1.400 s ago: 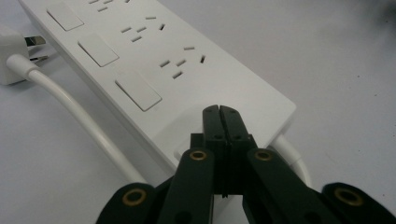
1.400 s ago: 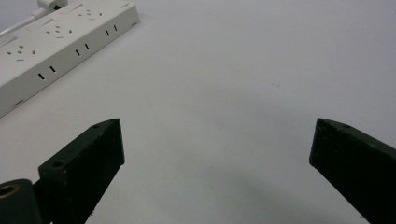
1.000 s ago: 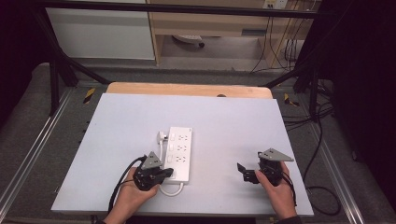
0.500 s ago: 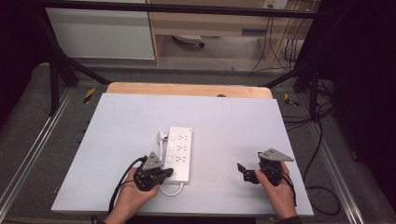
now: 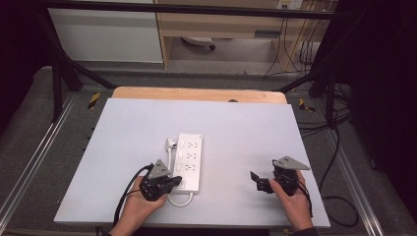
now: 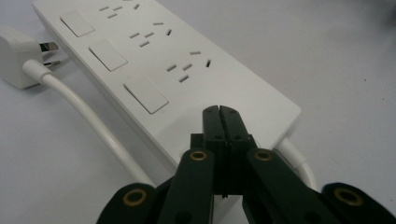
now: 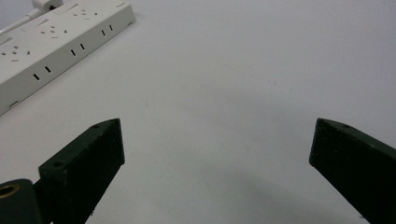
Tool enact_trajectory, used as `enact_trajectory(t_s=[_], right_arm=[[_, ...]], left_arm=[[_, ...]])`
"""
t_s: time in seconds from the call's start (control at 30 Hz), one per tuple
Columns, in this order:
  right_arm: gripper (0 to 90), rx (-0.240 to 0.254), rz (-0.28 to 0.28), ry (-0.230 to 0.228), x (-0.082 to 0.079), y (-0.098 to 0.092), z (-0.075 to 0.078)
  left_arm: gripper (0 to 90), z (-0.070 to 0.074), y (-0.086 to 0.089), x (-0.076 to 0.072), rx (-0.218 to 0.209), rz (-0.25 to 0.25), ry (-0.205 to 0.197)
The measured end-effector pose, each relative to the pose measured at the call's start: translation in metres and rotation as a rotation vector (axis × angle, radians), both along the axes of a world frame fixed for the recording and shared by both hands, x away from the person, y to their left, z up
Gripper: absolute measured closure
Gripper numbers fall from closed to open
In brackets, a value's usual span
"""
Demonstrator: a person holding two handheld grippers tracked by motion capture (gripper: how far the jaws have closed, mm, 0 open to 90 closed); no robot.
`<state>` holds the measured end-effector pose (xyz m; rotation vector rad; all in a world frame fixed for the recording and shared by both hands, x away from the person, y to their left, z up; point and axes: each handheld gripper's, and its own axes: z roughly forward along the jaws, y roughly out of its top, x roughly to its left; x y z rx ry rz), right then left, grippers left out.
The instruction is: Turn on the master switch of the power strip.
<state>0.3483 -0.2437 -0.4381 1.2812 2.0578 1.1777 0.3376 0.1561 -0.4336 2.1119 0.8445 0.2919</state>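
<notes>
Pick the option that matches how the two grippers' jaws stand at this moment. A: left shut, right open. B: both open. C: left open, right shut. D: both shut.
A: in the left gripper view the left gripper has its jaws pressed together with nothing between them, just over the near end of the power strip, while in the right gripper view the right gripper has its jaws spread wide over the bare table.

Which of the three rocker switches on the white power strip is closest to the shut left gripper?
The end switch beside the cord exit; the other two lie farther along.
</notes>
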Motion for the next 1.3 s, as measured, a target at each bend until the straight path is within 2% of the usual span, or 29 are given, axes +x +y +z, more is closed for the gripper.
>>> enact_trajectory(t_s=[0.53,0.6,0.67,0.7,0.77,0.8,0.87,0.9,0.93,0.97,1.03,1.13,1.2,1.3], right_arm=[[3.7,-0.003,0.004,-0.012,0.0003,-0.0009,0.0013],[3.6,-0.004,0.004,-0.013,0.0005,-0.0010,0.0013],[3.7,-0.004,0.005,-0.013,0.0004,-0.0009,0.0014],[3.7,-0.004,0.005,-0.013,0.0004,-0.0009,0.0014],[3.7,-0.003,0.005,-0.013,0.0003,-0.0010,0.0015],[3.7,-0.003,0.005,-0.013,0.0003,-0.0010,0.0015],[3.6,-0.004,0.005,-0.012,0.0004,-0.0010,0.0015],[3.7,-0.004,0.005,-0.013,0.0003,-0.0010,0.0015],[3.7,-0.004,0.005,-0.013,0.0003,-0.0010,0.0015],[3.7,-0.004,0.006,-0.013,0.0004,-0.0010,0.0014],[3.6,-0.004,0.006,-0.012,0.0004,-0.0008,0.0014],[3.6,-0.004,0.008,-0.010,0.0003,-0.0007,0.0014],[3.5,-0.003,0.010,-0.010,0.0004,-0.0006,0.0014],[3.4,-0.003,0.010,-0.009,0.0004,-0.0005,0.0013]], left_arm=[[89.7,0.0034,0.0085,0.0031,-0.100,0.039,-0.047],[76.9,0.0053,0.0091,0.0032,-0.118,0.068,-0.066],[70.8,0.0059,0.0093,0.0031,-0.125,0.074,-0.072],[70.8,0.0064,0.0094,0.0032,-0.131,0.073,-0.078],[56.8,0.0068,0.0093,0.0034,-0.131,0.089,-0.092],[56.8,0.0070,0.0094,0.0038,-0.129,0.095,-0.097],[51.0,0.0075,0.0092,0.0043,-0.145,0.098,-0.106],[42.9,0.0083,0.0090,0.0047,-0.155,0.104,-0.120],[38.8,0.0083,0.0090,0.0047,-0.155,0.104,-0.120],[38.8,0.0087,0.0088,0.0050,-0.159,0.110,-0.124],[31.0,0.0090,0.0082,0.0055,-0.160,0.119,-0.131],[11.1,0.0087,0.0069,0.0073,-0.160,0.138,-0.119],[7.3,0.0087,0.0068,0.0082,-0.163,0.150,-0.119],[6.9,0.0097,0.0078,0.0096,-0.176,0.166,-0.120]])
